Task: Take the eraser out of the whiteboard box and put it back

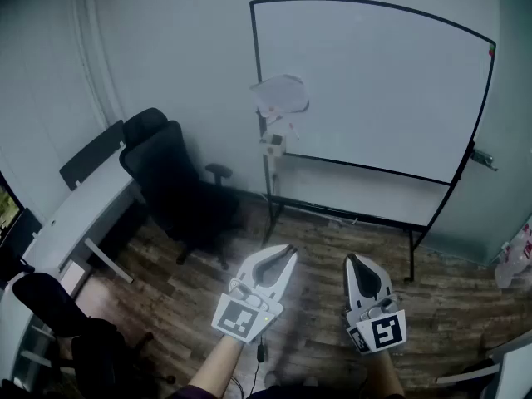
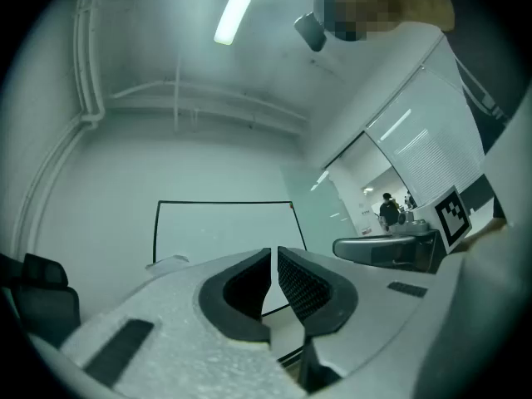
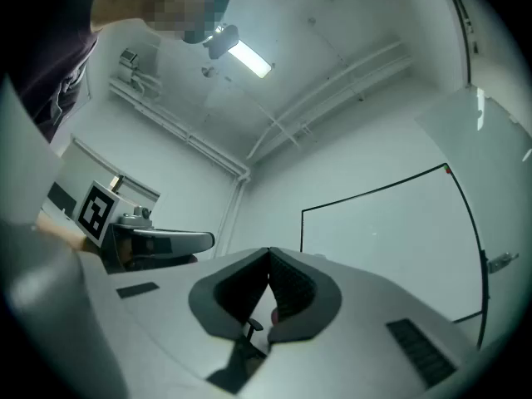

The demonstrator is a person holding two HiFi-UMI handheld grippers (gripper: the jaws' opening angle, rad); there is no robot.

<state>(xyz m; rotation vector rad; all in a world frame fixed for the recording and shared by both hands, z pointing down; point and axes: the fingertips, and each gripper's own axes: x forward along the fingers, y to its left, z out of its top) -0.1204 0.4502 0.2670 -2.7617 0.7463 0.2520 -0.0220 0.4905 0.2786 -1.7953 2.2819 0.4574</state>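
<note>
1. Noted left claw [image 1: 285,254] and right claw [image 1: 352,261] both closed, nothing between the jaws, well short of whiteboard [image 1: 374,90].
2. Eraser not made out; presumably inside whiteboard box [image 1: 273,145] at the board's left edge.
3. Close the distance first; open left claw before reaching the box; enter from above, slowly.

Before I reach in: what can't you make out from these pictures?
- Eraser: not identifiable in any view.
- Small box at the whiteboard's left edge: too small in the head view to see inside; in the gripper views, hidden behind the left gripper and right gripper.
- White thing above the box: too blurred to name.
</note>
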